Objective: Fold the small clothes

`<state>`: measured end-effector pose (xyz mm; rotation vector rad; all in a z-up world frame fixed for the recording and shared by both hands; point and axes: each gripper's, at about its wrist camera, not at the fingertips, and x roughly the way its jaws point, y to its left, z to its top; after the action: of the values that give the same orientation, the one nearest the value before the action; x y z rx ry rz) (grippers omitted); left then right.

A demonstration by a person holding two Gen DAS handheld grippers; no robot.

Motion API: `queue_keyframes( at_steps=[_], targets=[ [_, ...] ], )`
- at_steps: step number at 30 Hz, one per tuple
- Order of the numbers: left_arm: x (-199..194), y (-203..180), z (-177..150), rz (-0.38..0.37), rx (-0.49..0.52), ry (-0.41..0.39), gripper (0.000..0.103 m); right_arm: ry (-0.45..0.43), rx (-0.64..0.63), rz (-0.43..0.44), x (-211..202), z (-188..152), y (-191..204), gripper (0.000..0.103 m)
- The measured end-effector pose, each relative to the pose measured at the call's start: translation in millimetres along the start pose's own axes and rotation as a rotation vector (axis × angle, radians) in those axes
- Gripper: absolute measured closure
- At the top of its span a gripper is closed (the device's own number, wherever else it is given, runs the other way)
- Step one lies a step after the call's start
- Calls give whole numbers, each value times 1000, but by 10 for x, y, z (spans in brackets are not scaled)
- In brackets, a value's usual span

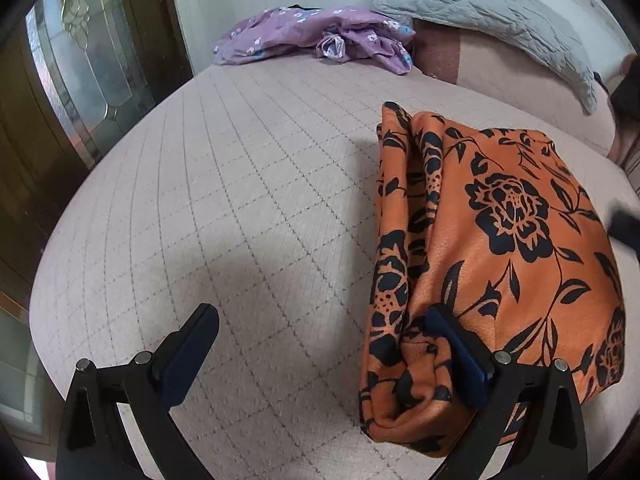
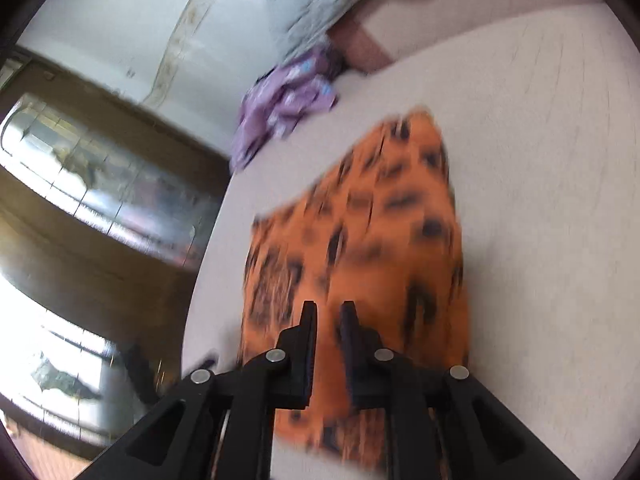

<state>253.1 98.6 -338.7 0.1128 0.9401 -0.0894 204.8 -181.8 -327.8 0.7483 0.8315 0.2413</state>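
1. Lying on the quilted bed cover point(image 1: 224, 184), the orange cloth point(image 1: 500, 248) with its black flower print is folded into a thick rectangular bundle, its layered edges stacked along the side nearer the middle of the bed.
2. The left gripper point(image 1: 320, 344) has its jaws spread wide; one finger rests against the near corner of the orange cloth, while the other hangs over bare bed cover, well apart from the fabric.
3. The right gripper point(image 2: 329, 316) sits over the near end of the same orange cloth point(image 2: 360, 220), jaws drawn narrow with only a thin gap between them. That view is heavily blurred, so it is hard to say whether any fabric is pinched in that gap; orange shows through it, but that may simply be the cloth lying below.
4. A crumpled purple garment point(image 1: 316, 36) with small pale flowers lies at the far edge of the bed, well apart from the orange bundle.
5. A grey quilted pillow point(image 1: 492, 8) leans against the wall beyond it.
6. A dark wooden door point(image 1: 76, 80) with a patterned glass panel stands beside the bed.
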Motion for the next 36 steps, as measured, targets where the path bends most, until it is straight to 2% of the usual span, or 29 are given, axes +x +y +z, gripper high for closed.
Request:
queue_keyframes(
  at_steps=[2, 5, 7, 13, 20, 24, 26, 31, 33, 36],
  targets=[
    [15, -45, 18, 5, 10, -8, 0, -1, 25, -50, 208, 217, -94, 88],
    [30, -105, 45, 5, 34, -22, 0, 121, 69, -101, 670, 334, -286, 93],
    [28, -134, 35, 4, 45, -30, 0, 104, 55, -106, 708, 369, -300, 94],
    [6, -111, 7, 10, 36, -30, 0, 132, 8, -141, 573, 348, -79, 90],
    [-76, -117, -60, 24, 29, -31, 0, 182, -108, -113, 24, -95, 256, 88],
    [-96, -134, -77, 36, 32, -35, 0, 264, -152, -163, 96, -452, 179, 85],
    [-106, -143, -86, 44, 35, -39, 0, 241, -192, -157, 170, -541, 123, 86],
    [-176, -142, -91, 46, 35, -51, 0, 255, -126, -113, 109, -484, 56, 86],
    [-274, -126, -66, 29, 45, -78, 1, 268, -114, -79, 48, -412, 28, 86],
    [-542, -57, -22, -45, 24, -201, 1, 218, -74, -20, -138, -324, -43, 83]
  ],
)
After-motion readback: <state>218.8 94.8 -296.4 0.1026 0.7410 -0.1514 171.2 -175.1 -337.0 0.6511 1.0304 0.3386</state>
